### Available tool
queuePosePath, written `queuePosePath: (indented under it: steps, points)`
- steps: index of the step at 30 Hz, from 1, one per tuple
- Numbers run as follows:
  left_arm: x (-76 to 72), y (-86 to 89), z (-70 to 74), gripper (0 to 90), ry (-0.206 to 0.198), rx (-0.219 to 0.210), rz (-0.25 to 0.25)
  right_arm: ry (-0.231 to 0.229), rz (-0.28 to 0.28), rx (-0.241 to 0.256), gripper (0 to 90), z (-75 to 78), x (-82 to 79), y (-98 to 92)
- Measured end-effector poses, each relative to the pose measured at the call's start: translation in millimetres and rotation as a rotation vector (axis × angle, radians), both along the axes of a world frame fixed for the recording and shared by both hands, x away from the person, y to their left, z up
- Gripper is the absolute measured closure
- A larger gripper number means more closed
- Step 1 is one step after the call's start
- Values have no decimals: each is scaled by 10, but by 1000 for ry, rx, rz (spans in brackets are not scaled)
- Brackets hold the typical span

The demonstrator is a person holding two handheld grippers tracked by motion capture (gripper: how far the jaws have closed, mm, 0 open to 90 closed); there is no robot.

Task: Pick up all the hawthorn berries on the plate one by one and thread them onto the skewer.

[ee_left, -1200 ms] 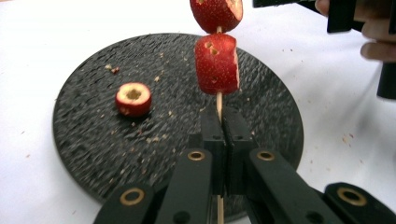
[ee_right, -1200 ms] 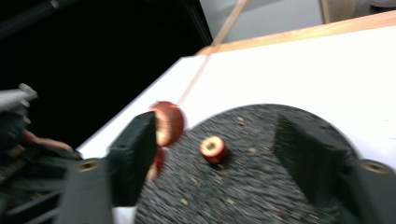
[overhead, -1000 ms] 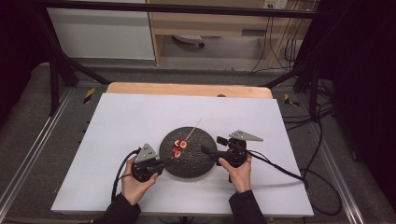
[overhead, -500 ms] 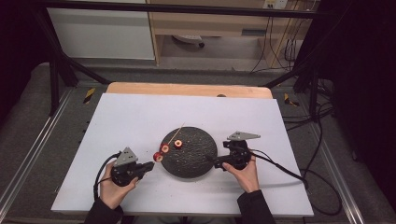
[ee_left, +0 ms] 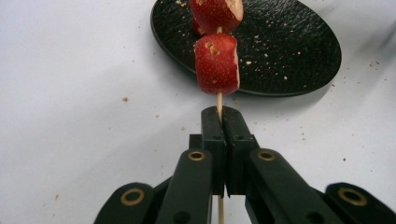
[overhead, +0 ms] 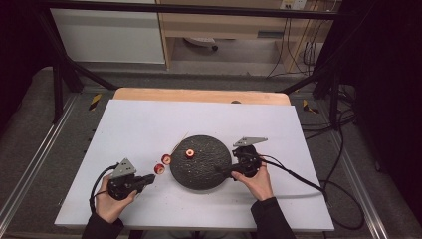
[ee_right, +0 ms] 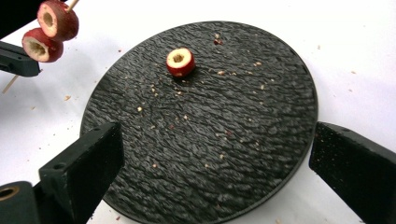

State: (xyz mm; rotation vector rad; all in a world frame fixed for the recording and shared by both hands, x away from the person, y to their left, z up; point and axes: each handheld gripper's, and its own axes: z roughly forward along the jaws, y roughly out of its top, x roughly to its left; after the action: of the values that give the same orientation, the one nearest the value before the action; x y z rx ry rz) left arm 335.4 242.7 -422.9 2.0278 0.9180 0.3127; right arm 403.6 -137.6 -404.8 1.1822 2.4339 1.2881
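The left claw [ee_left: 219, 114] is clamping a thin wooden skewer [ee_left: 219, 100] that carries two red fruit pieces [ee_left: 217, 63]; we are seeing it low over the white surface [overhead: 139, 129], left of the black plate [overhead: 206, 172], the hand gripping from below. The right claw [ee_right: 217, 163] is standing wide, its jaws flanking the plate's near rim. One cored red fruit piece [ee_right: 180, 62] is lying on the plate among crumbs. Since a second ago, the skewer has been drawn off the plate leftward, leaving that piece behind.
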Motion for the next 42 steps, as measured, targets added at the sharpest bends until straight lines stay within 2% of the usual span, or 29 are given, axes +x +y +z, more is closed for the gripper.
queuePosePath:
  steps: [9, 24, 33, 42]
  points:
    - [-4, 95, -49, 886, 21, 1, 10, -8, 40, -49, 51, 88, 97, 199]
    - [-4, 145, -52, 886, 22, 1, 17, 33, 78, -123, 81, 191, 318, 623]
    - [4, 163, -57, 886, 26, 1, 20, 68, 88, -165, 97, 173, 466, 835]
    - [6, 165, -59, 885, 27, 3, 20, 79, 92, -188, 118, 158, 577, 1013]
